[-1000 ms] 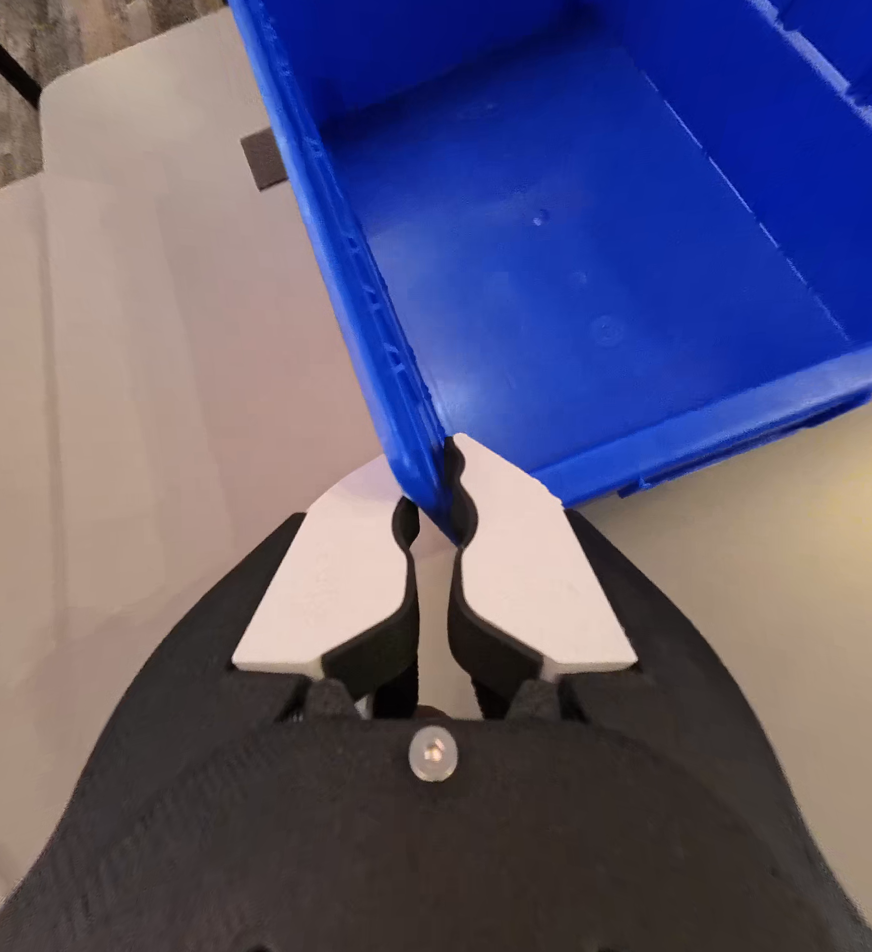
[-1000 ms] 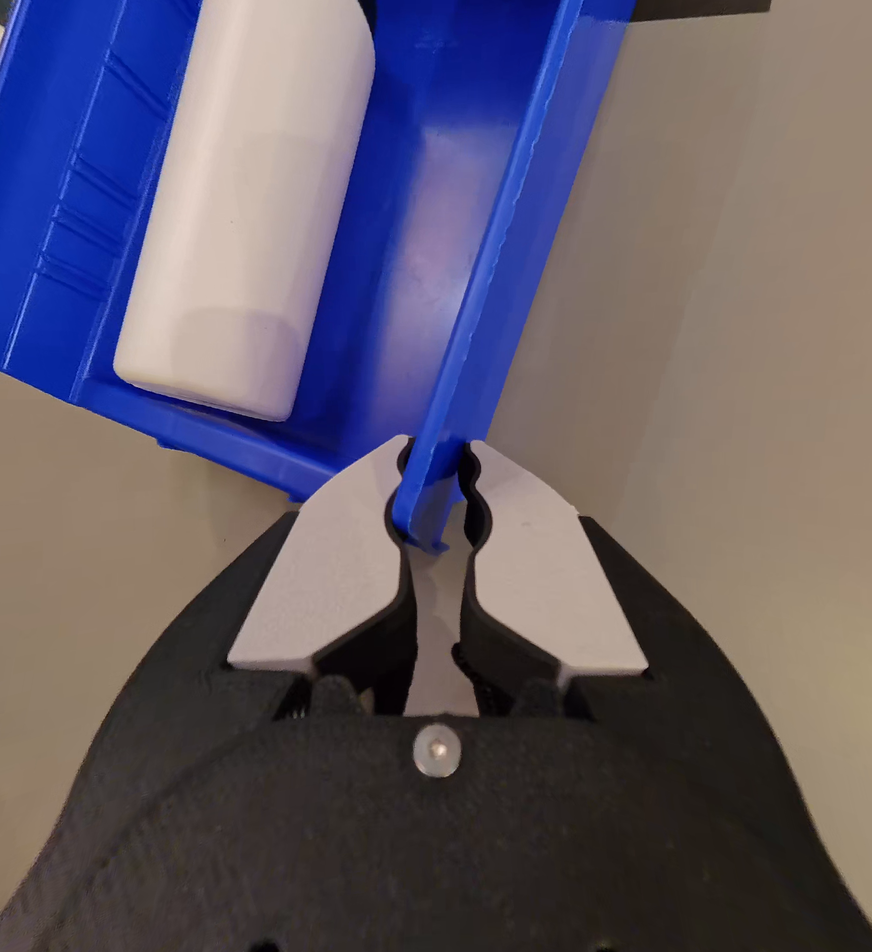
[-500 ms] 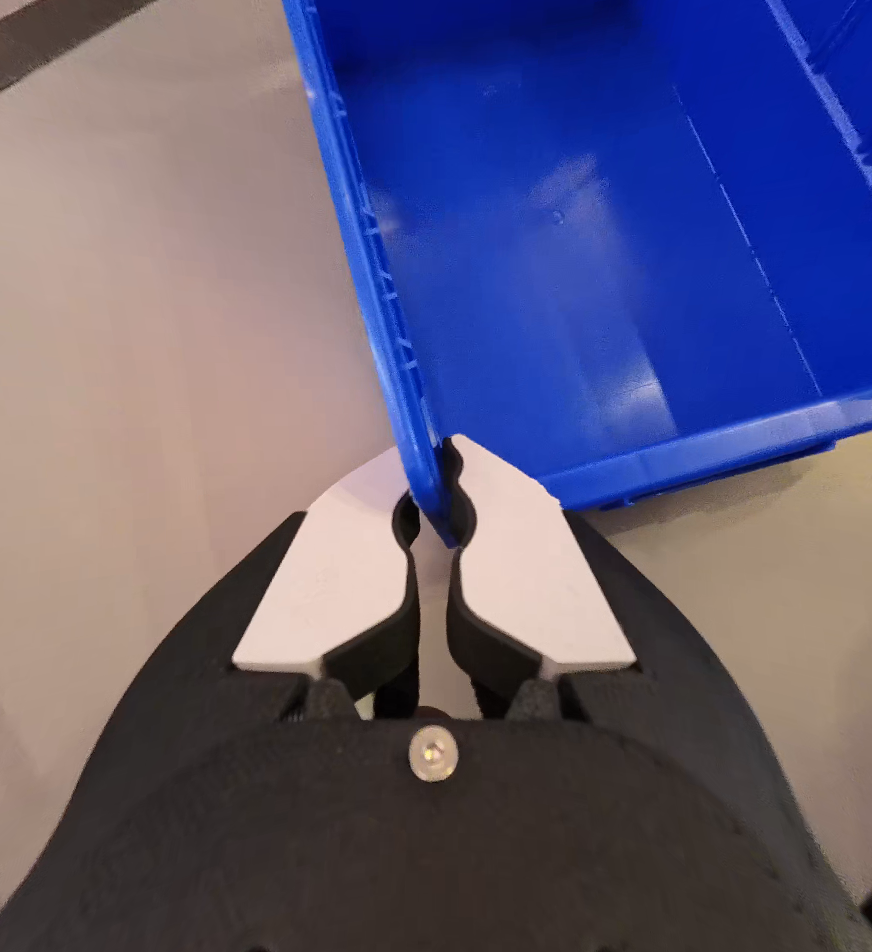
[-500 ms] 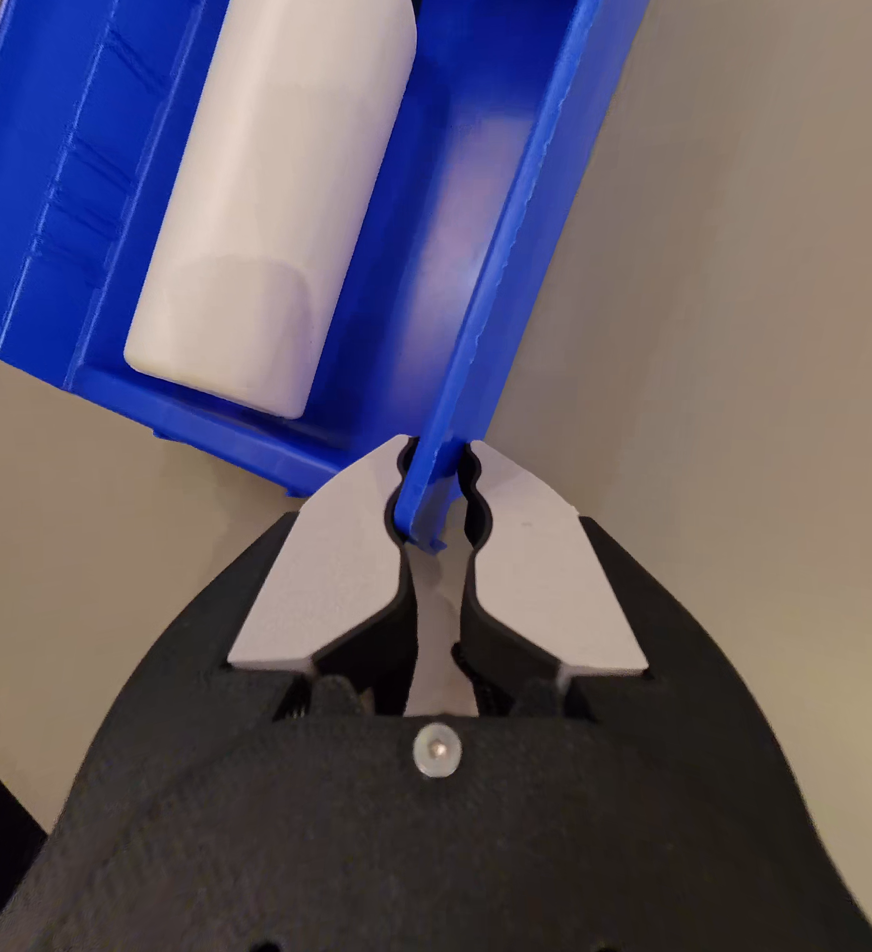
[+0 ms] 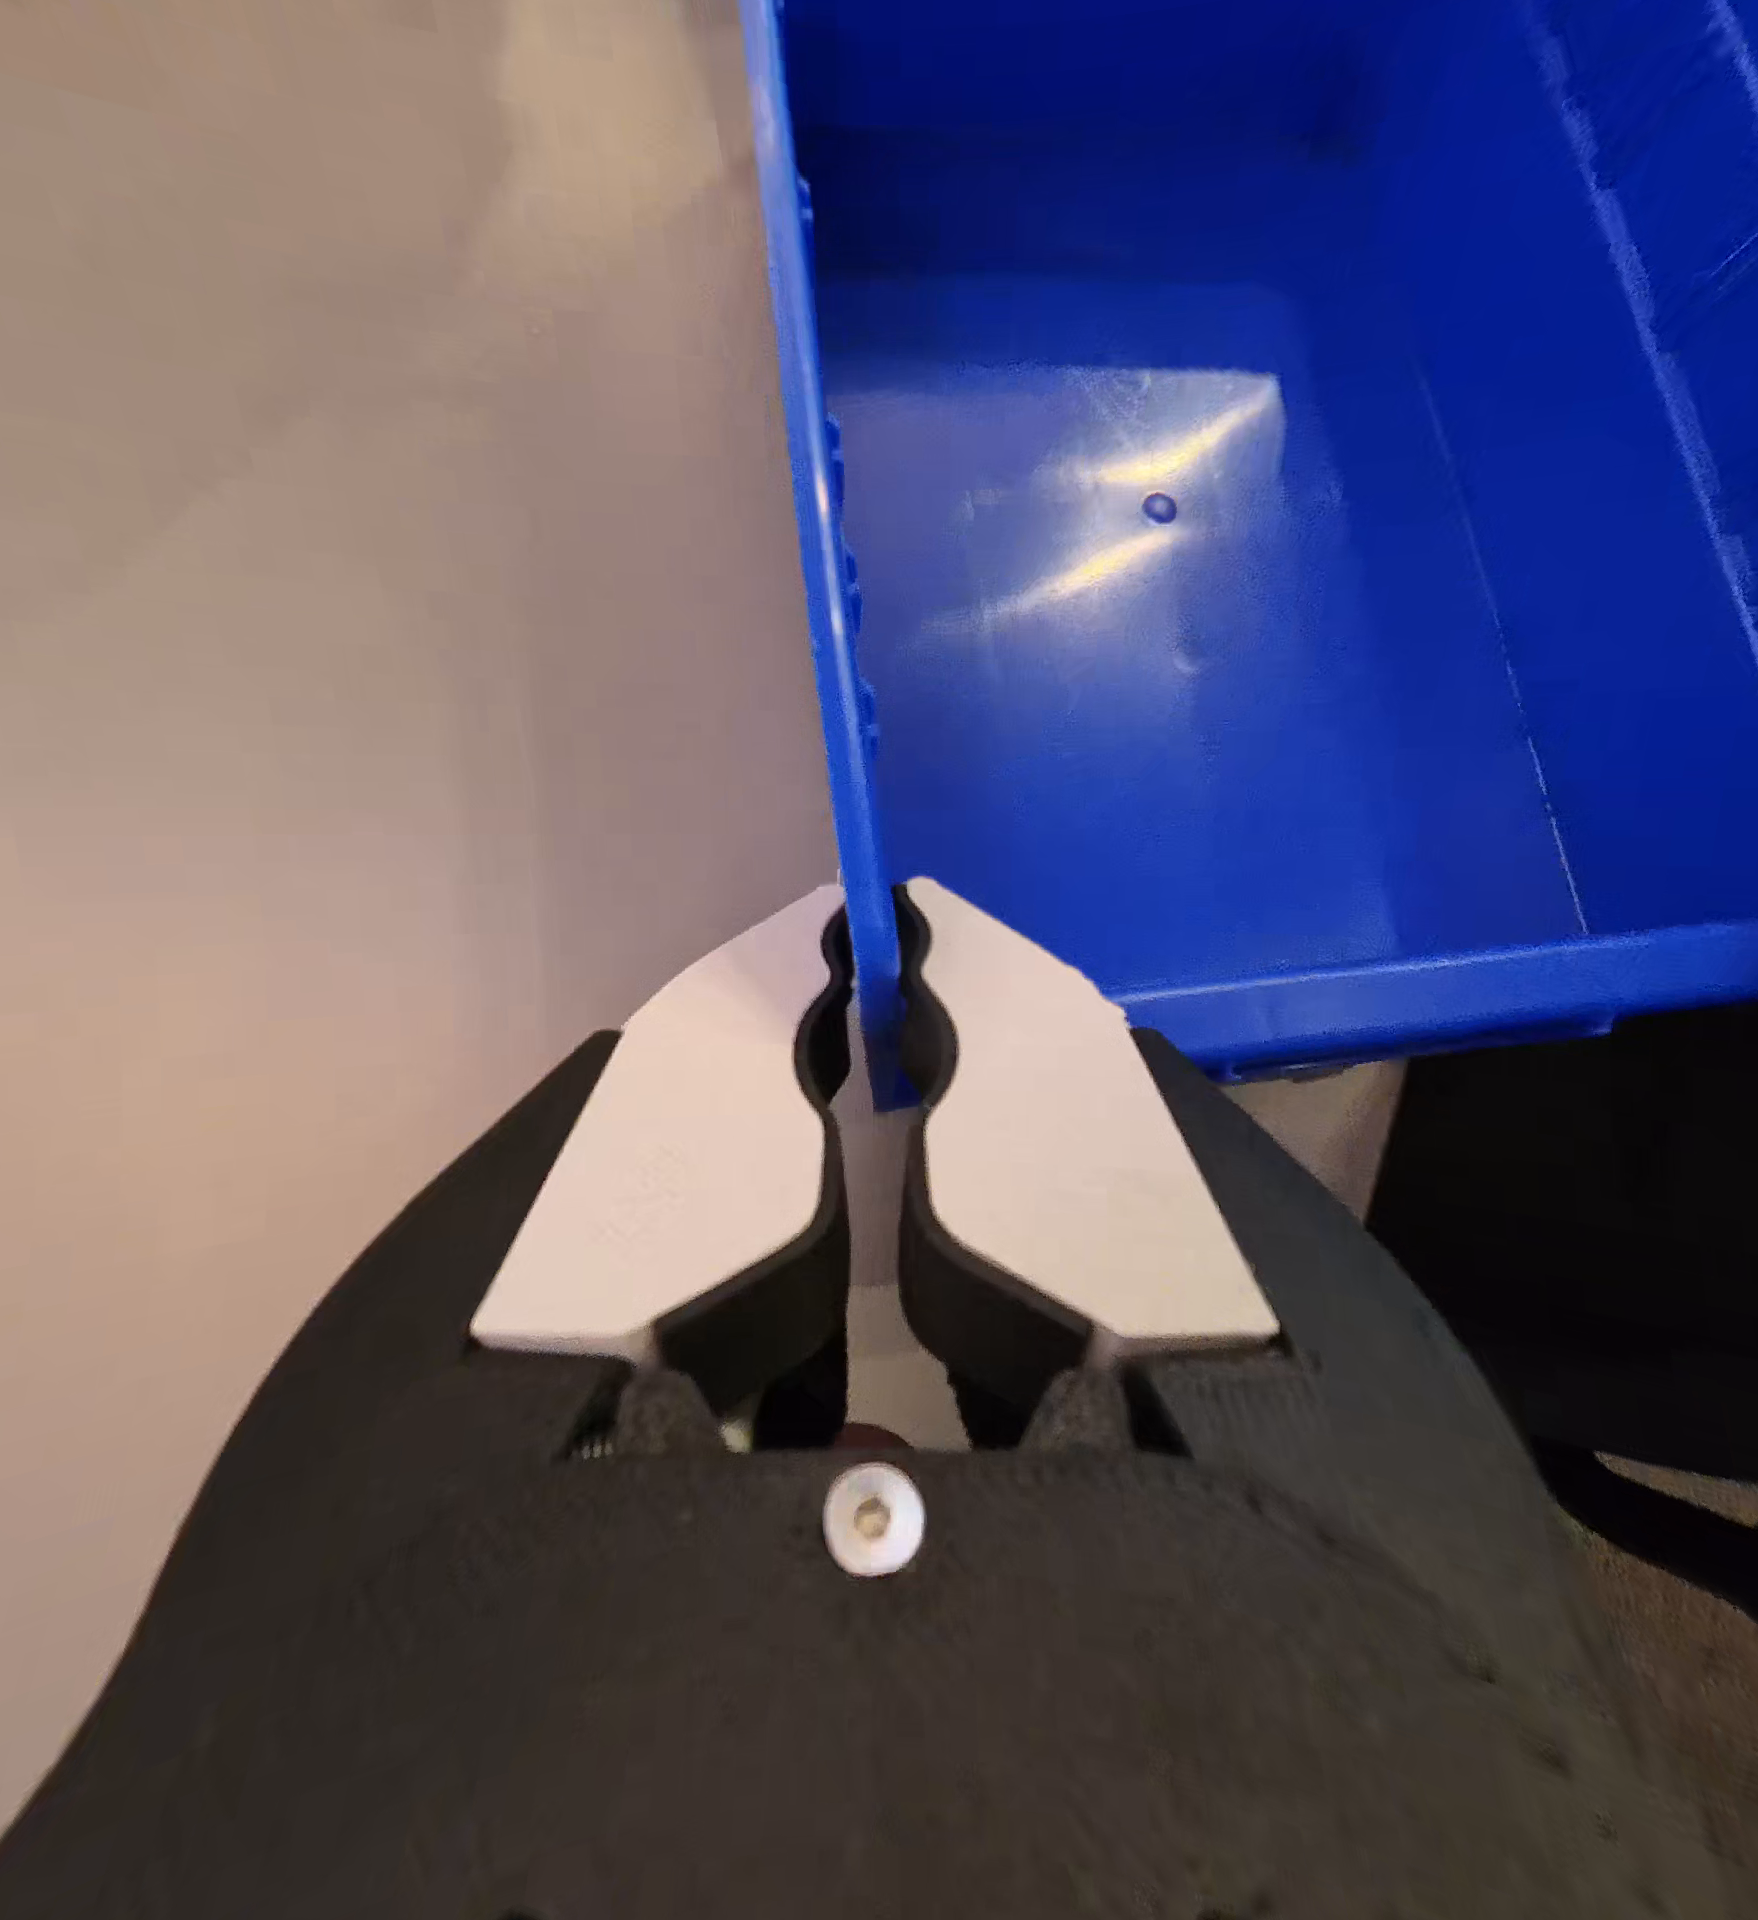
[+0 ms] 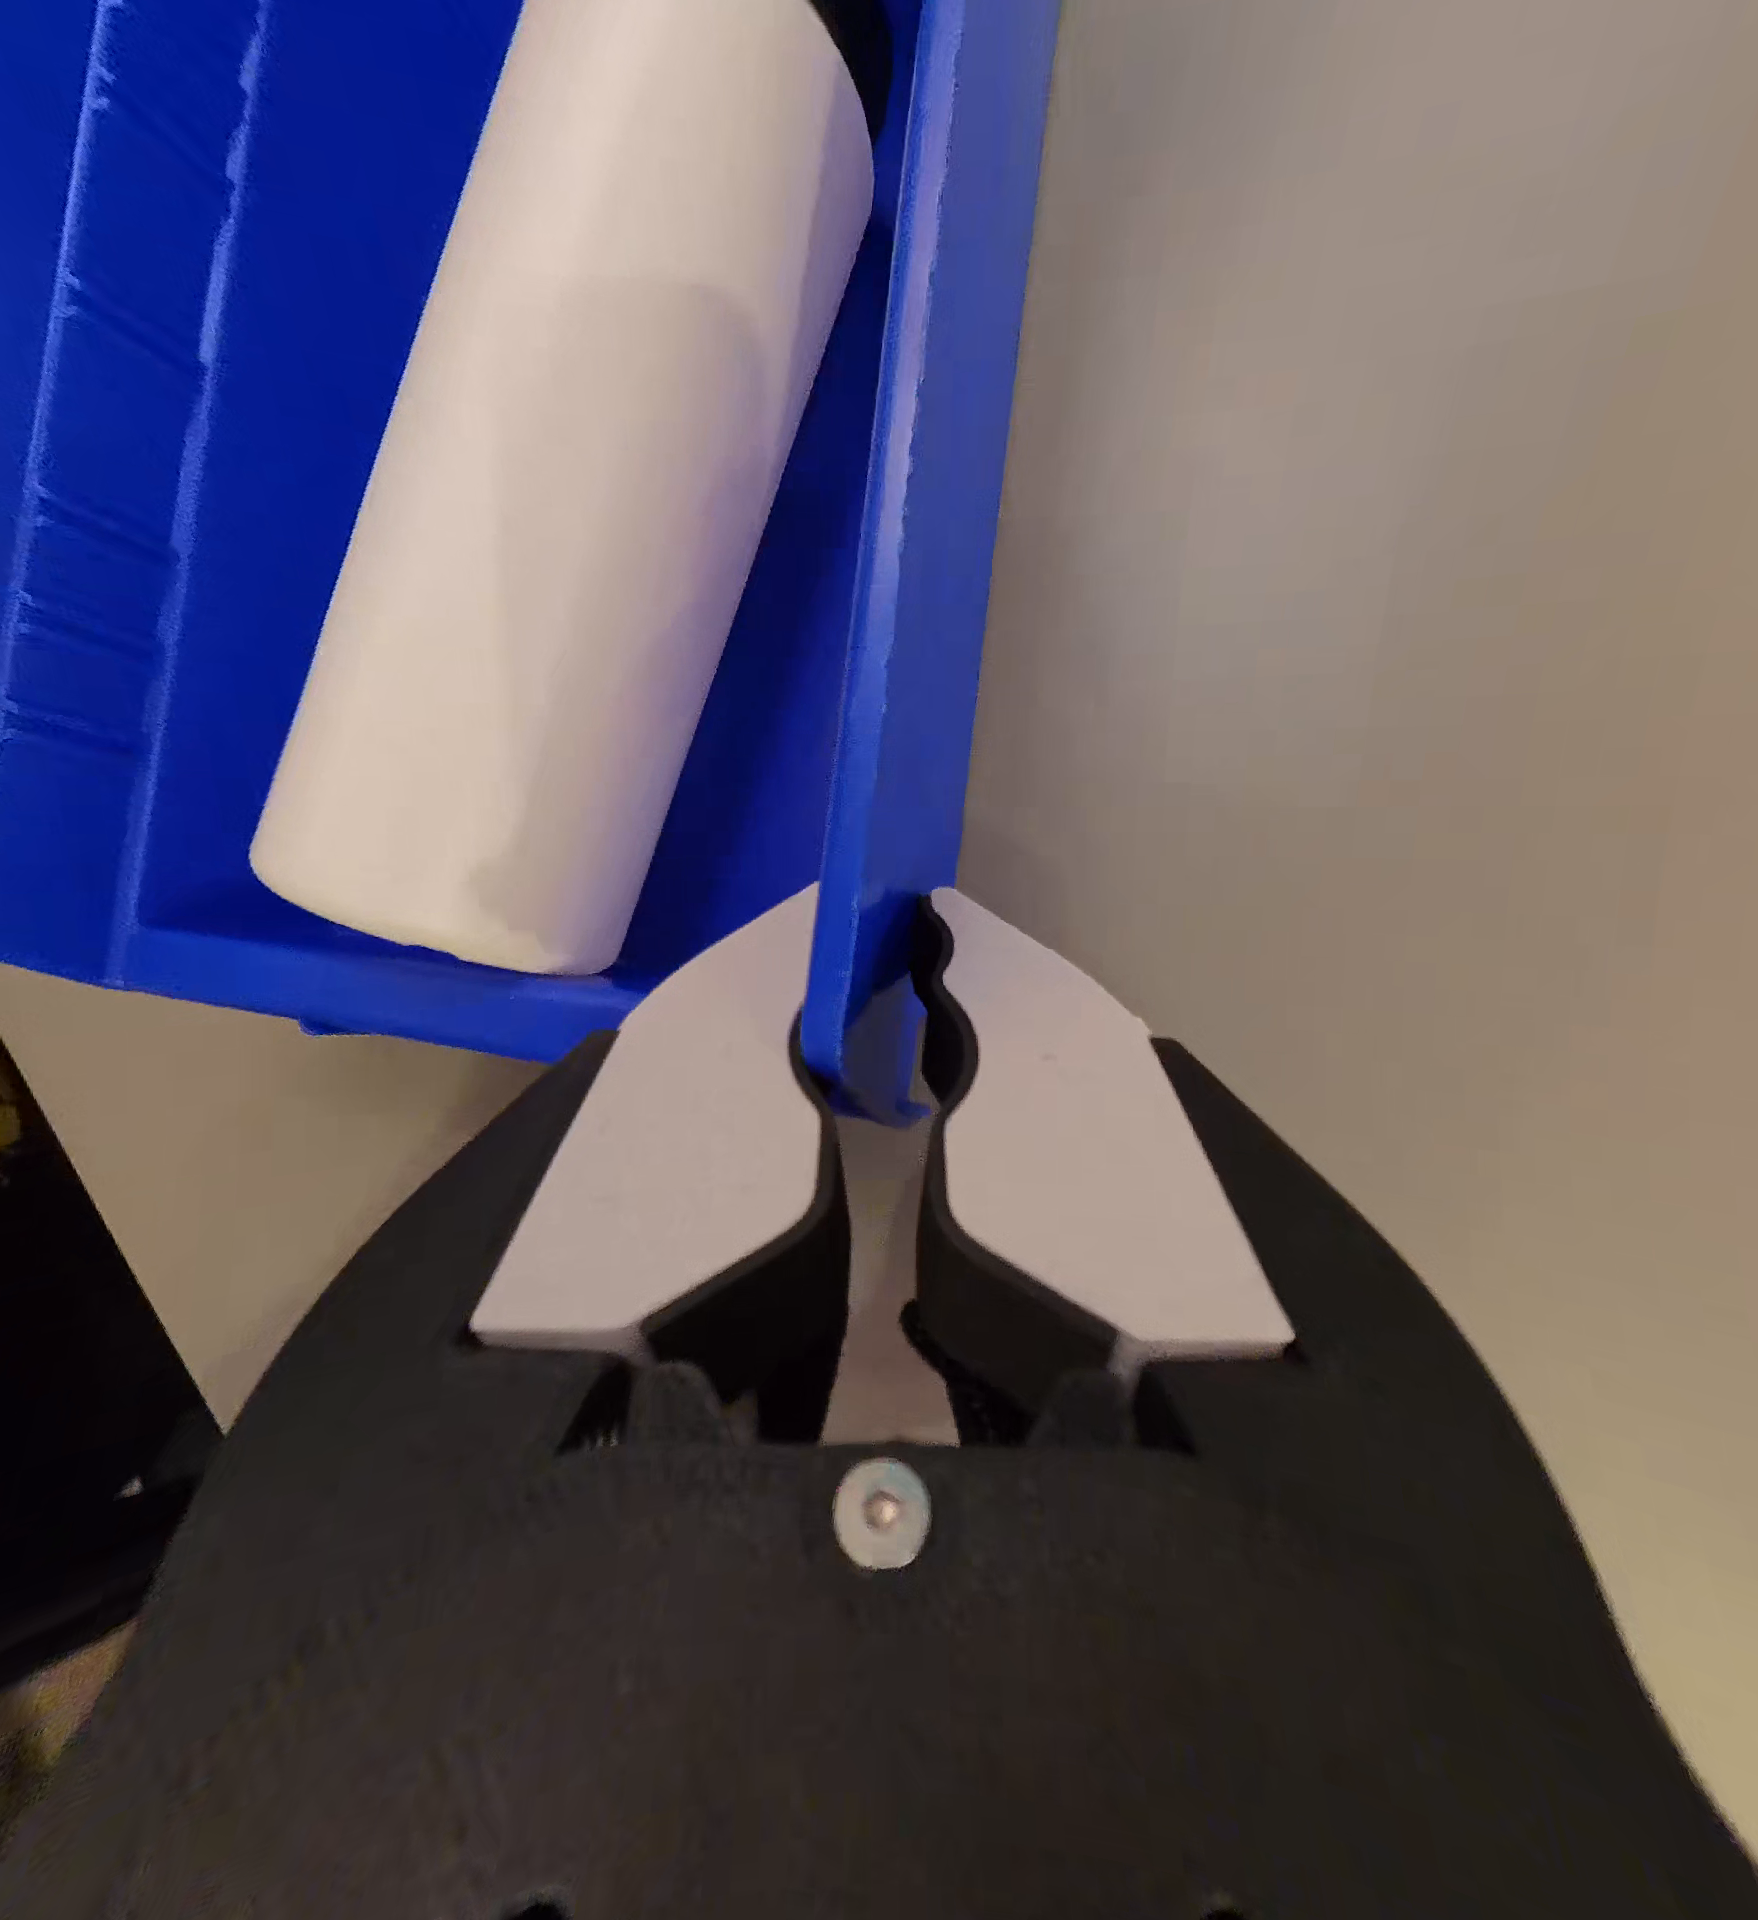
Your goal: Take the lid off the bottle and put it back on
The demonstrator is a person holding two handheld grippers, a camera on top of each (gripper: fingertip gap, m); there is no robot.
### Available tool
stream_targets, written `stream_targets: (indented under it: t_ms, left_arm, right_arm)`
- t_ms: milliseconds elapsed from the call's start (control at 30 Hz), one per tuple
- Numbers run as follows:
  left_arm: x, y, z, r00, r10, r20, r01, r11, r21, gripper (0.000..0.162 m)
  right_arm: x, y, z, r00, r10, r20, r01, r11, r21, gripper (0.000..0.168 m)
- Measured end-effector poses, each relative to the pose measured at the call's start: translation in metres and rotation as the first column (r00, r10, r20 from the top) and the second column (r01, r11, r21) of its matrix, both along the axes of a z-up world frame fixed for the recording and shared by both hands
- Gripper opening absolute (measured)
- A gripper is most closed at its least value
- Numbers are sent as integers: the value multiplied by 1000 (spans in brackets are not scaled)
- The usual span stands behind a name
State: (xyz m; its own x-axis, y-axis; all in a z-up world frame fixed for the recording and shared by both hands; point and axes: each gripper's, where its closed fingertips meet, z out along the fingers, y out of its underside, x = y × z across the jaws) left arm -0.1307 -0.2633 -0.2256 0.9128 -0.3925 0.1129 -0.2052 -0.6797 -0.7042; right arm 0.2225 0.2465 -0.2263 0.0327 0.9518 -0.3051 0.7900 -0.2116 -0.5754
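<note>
A white bottle [image 6: 563,520] lies on its side in a blue plastic bin [image 6: 916,520], close to the bin's right wall; its top end runs out of frame, so the lid is hidden. My right gripper [image 6: 870,904] is shut on the near end of the bin's right wall. My left gripper [image 5: 873,894] is shut on the near end of the bin's left wall [image 5: 823,520]. The left wrist view shows only bare bin floor, no bottle.
The bin sits over a pale beige tabletop [image 5: 335,520], which also shows in the right wrist view [image 6: 1426,520]. The table edge and dark floor show at the lower right of the left view [image 5: 1633,1247] and the lower left of the right view [image 6: 23,1299].
Both grippers have kept hold of the bin and moved it toward the near table edge. The bottle has rolled against the bin's right wall.
</note>
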Motion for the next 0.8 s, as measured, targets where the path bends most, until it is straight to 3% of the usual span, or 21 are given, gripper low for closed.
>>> stream_targets:
  t_ms: [333, 467, 667, 733, 767, 800]
  left_arm:
    - [70, 39, 1, 960, -279, 18, 279, 960, -10, 5]
    - [76, 61, 1, 954, -300, -2, 300, 954, -11, 5]
    - [87, 94, 1, 955, -296, 29, 296, 955, 10, 7]
    - [89, 102, 0, 956, -291, 32, 291, 957, 9, 8]
    - [88, 103, 1, 958, -286, 28, 286, 958, 6, 9]
    - [84, 103, 2, 962, -271, 29, 271, 962, 3, 21]
  right_arm:
    - [-66, -38, -3, 954, 300, 7, -300, 953, 44, 7]
    - [-111, -41, -20, 946, 310, 89, -318, 943, 100, 5]
    - [-193, -56, -19, 945, 321, 65, -327, 938, 114, 8]
    - [-217, -61, -17, 944, 327, 44, -330, 934, 136, 24]
    - [-225, -60, -16, 951, 306, 37, -308, 940, 150, 45]
    - [-230, -59, -12, 960, 279, 27, -280, 950, 142, 63]
